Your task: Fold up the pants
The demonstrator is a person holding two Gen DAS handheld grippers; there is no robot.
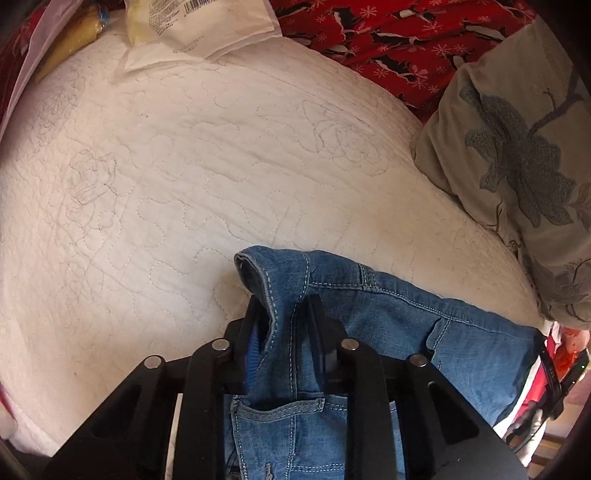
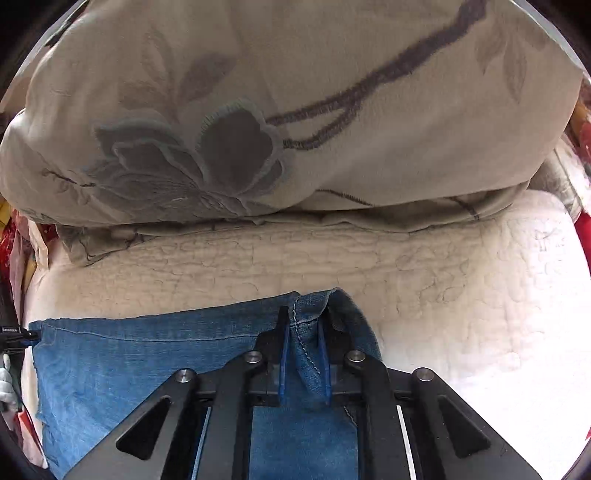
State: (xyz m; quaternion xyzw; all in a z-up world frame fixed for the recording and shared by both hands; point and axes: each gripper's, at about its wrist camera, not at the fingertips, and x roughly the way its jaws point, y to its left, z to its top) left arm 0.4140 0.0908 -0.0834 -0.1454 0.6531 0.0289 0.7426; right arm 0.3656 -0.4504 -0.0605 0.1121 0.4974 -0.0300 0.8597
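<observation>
Blue denim pants point(image 1: 424, 332) lie on a white quilted bed point(image 1: 221, 166). My left gripper point(image 1: 282, 306) is shut on the pants' waistband corner, which bunches up between its jaws near a belt loop. My right gripper point(image 2: 304, 317) is shut on a stitched hem edge of the pants point(image 2: 129, 362), with the cloth spreading flat to the left. The lower part of the pants is hidden under both grippers.
A beige pillow with a grey flower point(image 1: 517, 166) lies at the right of the bed and fills the far side of the right wrist view point(image 2: 295, 110). A white plastic packet point(image 1: 195, 29) and red patterned fabric point(image 1: 388, 40) lie at the far edge.
</observation>
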